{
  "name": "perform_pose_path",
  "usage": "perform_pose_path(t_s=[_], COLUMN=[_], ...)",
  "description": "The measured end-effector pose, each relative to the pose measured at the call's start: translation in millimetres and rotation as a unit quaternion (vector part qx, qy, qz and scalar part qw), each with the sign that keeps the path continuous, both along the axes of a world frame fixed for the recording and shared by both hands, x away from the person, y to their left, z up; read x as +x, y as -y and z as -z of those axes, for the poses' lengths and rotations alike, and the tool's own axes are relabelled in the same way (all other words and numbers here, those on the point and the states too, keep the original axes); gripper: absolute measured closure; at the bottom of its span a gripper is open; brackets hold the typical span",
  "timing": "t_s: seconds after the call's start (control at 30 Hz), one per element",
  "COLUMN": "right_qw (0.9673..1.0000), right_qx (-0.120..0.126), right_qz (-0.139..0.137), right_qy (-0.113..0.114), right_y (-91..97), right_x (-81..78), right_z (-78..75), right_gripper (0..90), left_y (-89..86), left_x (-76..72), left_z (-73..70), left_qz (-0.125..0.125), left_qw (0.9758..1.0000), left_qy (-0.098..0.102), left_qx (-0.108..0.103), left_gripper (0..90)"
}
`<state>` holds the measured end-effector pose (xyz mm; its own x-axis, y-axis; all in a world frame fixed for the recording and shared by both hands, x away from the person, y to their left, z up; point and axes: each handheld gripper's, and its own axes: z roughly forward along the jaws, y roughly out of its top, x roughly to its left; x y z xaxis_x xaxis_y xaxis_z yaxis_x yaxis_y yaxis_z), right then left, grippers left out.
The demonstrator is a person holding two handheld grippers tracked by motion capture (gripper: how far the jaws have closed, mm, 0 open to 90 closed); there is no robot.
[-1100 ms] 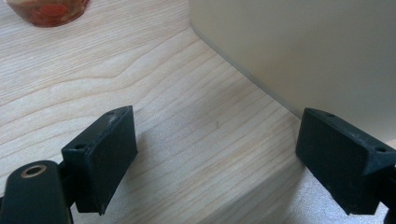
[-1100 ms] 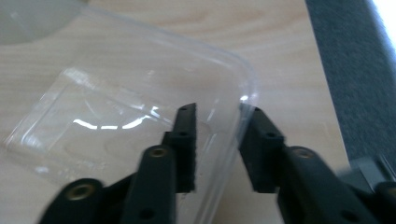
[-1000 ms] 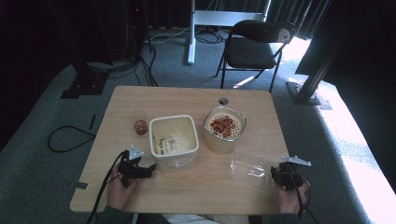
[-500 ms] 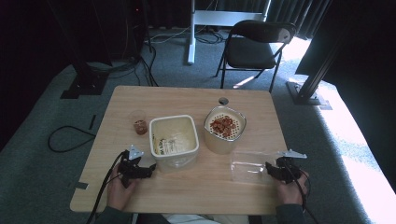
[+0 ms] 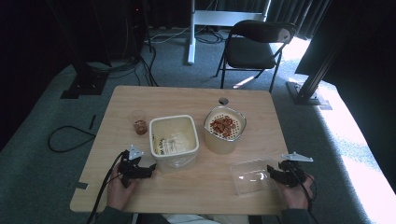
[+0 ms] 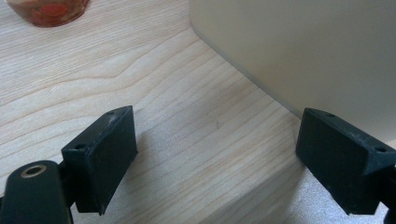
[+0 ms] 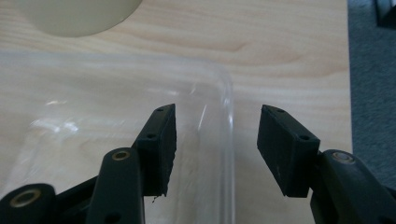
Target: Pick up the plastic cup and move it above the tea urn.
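Two jaws of my right gripper, just opening, straddle the empty clear lid's rim; the perforated tub holds reddish pieces.

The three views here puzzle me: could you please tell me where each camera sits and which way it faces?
High view: above the person's side, looking forward and down on the table; both hands, left gripper, right gripper.
Left gripper view: rides that gripper, low over the wood, facing the cream container; its open black fingers.
Right gripper view: looks along its fingers, which have just been opening astride the clear lid's rim.
Shared: the high and right gripper views both show the clear lid.
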<state>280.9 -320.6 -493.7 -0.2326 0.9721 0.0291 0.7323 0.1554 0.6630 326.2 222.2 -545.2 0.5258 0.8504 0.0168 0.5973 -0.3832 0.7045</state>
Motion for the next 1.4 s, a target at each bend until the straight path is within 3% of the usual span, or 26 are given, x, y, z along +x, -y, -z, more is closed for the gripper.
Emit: perform_pose_path(t_s=[0.07,0.17,0.23,0.27,0.33,0.37,0.43,0.5,0.57,0.6,0.7,0.73,0.83,0.97,1.0,1.23,1.4], right_qw=[1.0,0.9998,0.9996,0.9997,0.9997,0.9997,0.9996,0.9993,0.9991,0.9985,0.998,0.9972,0.9961,0.9964,0.9952,0.9941,0.9918], right_qx=[0.004,-0.009,0.0,-0.002,-0.002,-0.001,0.003,0.004,0.007,0.014,0.028,0.051,0.065,0.06,0.07,0.069,0.066], right_qz=[0.0,-0.003,-0.007,-0.011,-0.011,-0.023,-0.027,-0.036,-0.039,-0.047,-0.051,-0.053,-0.059,-0.059,-0.063,-0.063,-0.081], right_qy=[-0.004,-0.019,-0.028,-0.019,-0.019,-0.003,-0.003,-0.008,-0.014,-0.025,-0.022,-0.014,-0.005,0.011,0.026,0.056,0.074], right_y=[0.1,0.9,2.8,1.7,1.7,-2.0,-3.3,-5.3,-5.4,-3.4,-0.8,2.6,5.8,8.4,11.5,14.6,9.1], right_x=[-6.0,-9.0,-5.1,2.3,2.3,16.6,21.8,31.5,35.8,43.2,44.3,42.9,40.3,35.3,30.4,21.2,19.3], right_z=[0.6,8.0,12.5,13.8,13.8,11.7,11.1,11.3,12.4,16.2,15.5,10.6,2.5,-11.3,-24.8,-60.6,-81.7], right_gripper=[46.9,65.4,76.4,80.2,80.2,81.6,81.5,72.3,70.5,79.2,83.4,85.9,86.4,86.6,86.7,86.8,86.8], left_y=[0.0,0.0,0.0,0.0,0.0,0.0,0.0,0.0,0.0,0.0,0.0,0.0,0.0,0.0,0.0,0.0,0.1], left_x=[0.0,0.0,0.0,0.2,0.3,0.4,0.4,0.3,0.3,0.3,0.3,0.3,0.3,0.3,0.3,0.3,0.3], left_z=[0.0,0.0,0.0,0.0,-0.1,-0.1,-0.1,0.0,0.0,0.0,0.0,0.0,0.0,0.0,0.0,0.0,0.0], left_qz=[0.0,0.0,0.0,0.0,0.0,0.0,0.0,0.0,0.0,0.0,0.0,0.0,0.0,0.0,0.0,0.0,-0.001], left_qw=[1.0,1.0,1.0,1.0,1.0,1.0,1.0,1.0,1.0,1.0,1.0,1.0,1.0,1.0,1.0,1.0,1.0], left_qy=[0.0,0.0,0.0,0.0,0.0,0.0,0.0,0.0,0.0,0.0,0.0,0.0,0.0,0.0,0.0,0.0,0.0], left_qx=[0.0,0.0,0.0,0.0,0.0,0.0,0.001,0.0,0.0,0.0,0.0,0.0,0.001,0.001,0.0,0.0,0.0], left_gripper=[13.0,13.0,13.0,13.0,13.0,13.0,13.1,13.0,13.0,13.0,13.0,13.0,13.1,13.0,13.0,13.0,13.0])
